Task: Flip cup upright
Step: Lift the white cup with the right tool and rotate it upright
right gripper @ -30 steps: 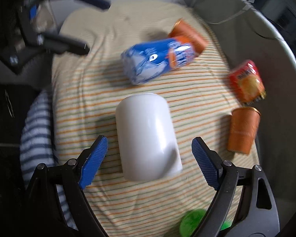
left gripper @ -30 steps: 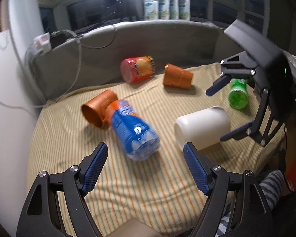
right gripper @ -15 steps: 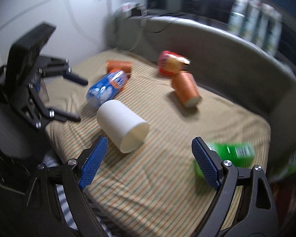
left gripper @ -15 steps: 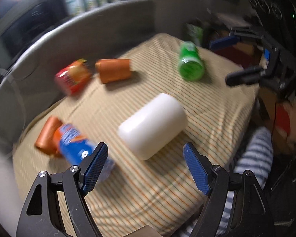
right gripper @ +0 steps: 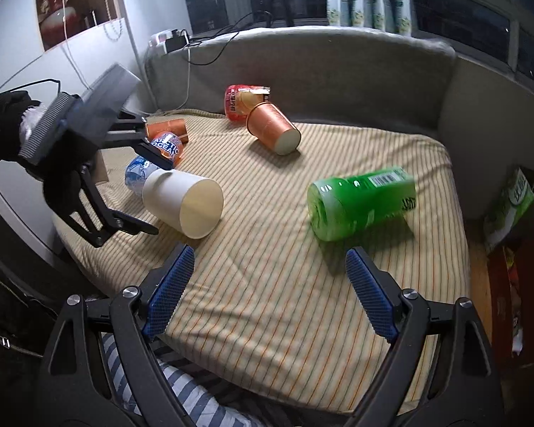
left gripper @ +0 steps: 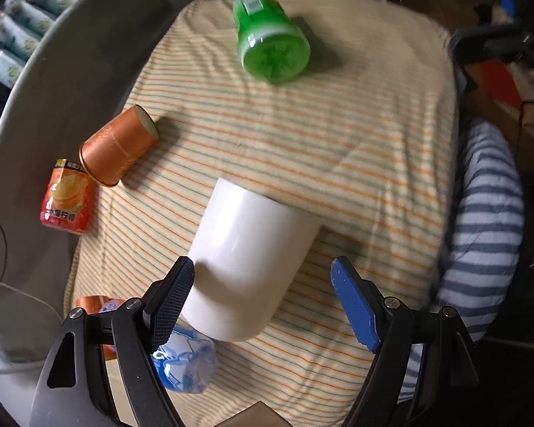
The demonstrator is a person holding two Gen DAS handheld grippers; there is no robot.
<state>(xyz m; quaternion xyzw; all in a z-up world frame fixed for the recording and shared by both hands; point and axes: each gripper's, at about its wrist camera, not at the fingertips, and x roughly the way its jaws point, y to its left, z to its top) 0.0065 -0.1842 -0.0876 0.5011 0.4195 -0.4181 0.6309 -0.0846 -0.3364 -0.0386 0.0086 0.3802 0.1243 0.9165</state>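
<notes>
white cup (left gripper: 247, 267): on its side on striped cushion (left gripper: 356, 163), near the front edge, between the wide left gripper (left gripper: 267, 306) fingers (untouched)
right gripper (right gripper: 267, 288): wide, holds nothing
open cushion: between white cup and green bottle (right gripper: 361, 203)
counts: orange cups (right gripper: 272, 126) 2, white 1

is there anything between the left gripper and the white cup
Nothing visible. The left gripper is open with the white cup lying on its side right between the fingers. The blue bottle lies beside and under the left finger, close to the cup's near end, not in the gap.
</notes>
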